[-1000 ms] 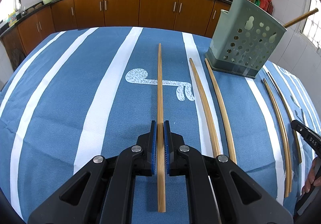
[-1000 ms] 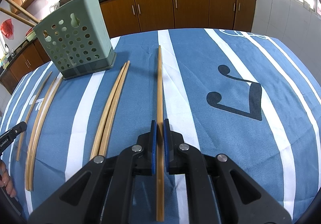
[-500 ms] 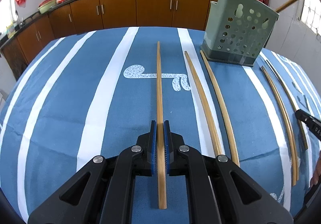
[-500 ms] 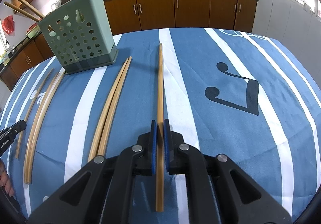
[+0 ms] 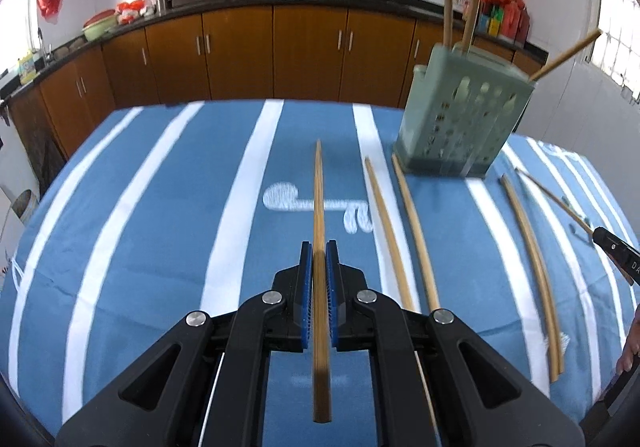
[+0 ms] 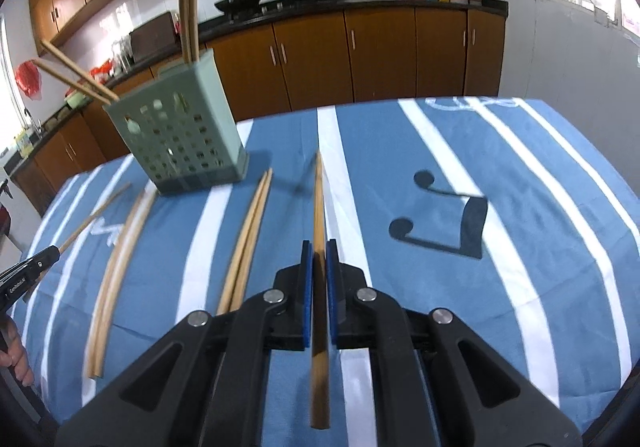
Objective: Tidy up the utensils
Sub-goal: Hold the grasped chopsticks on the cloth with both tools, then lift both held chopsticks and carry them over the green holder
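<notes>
Ahead of you stands a green holder [image 5: 460, 127] with chopsticks poking out, and loose pairs [image 5: 394, 231] lie flat on the cloth beside it, none crossing your path. The striped blue cloth [image 5: 160, 227] covers the table, with brown cabinets [image 5: 240, 55] along the kitchen wall behind. Your left gripper [image 5: 319, 267] pinches one chopstick [image 5: 319, 199] lengthwise, and your right gripper [image 6: 319, 267] pinches another [image 6: 319, 199], both tips pointing forward.
</notes>
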